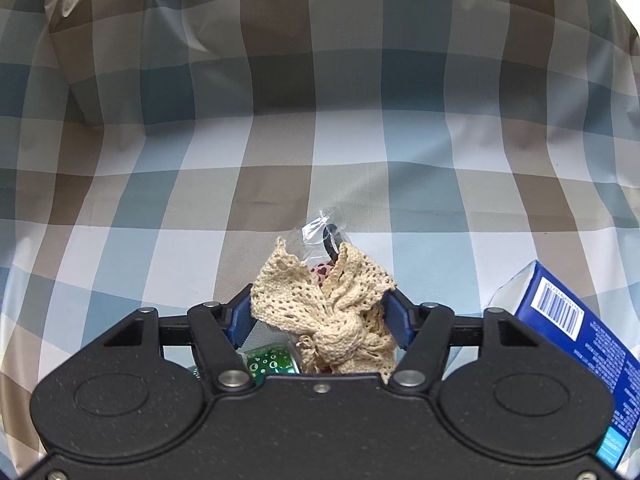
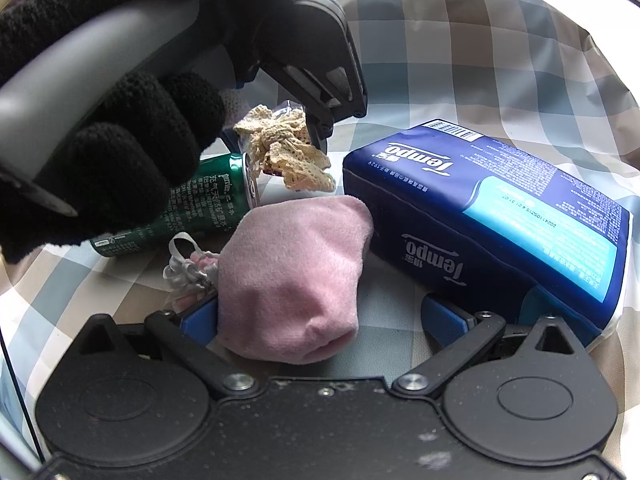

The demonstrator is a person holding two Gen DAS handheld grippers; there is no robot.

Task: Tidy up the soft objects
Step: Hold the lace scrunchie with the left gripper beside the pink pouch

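Note:
My left gripper (image 1: 320,312) is shut on a cream crochet lace bow (image 1: 328,312) in a clear wrapper and holds it above the checked lining. The bow also shows in the right wrist view (image 2: 284,148), under the left gripper held by a black-gloved hand (image 2: 120,160). My right gripper (image 2: 324,316) is open. A pink plush pouch (image 2: 296,276) lies between its blue fingers, against the left finger (image 2: 200,316) and apart from the right one. A silver-grey ribbon bow (image 2: 184,268) lies left of the pouch.
A blue Tempo tissue pack (image 2: 500,216) lies at the right, also at the left wrist view's right edge (image 1: 576,328). A green drink can (image 2: 192,208) lies on its side at the left, and shows in the left wrist view (image 1: 272,360). Checked fabric walls (image 1: 320,80) rise all around.

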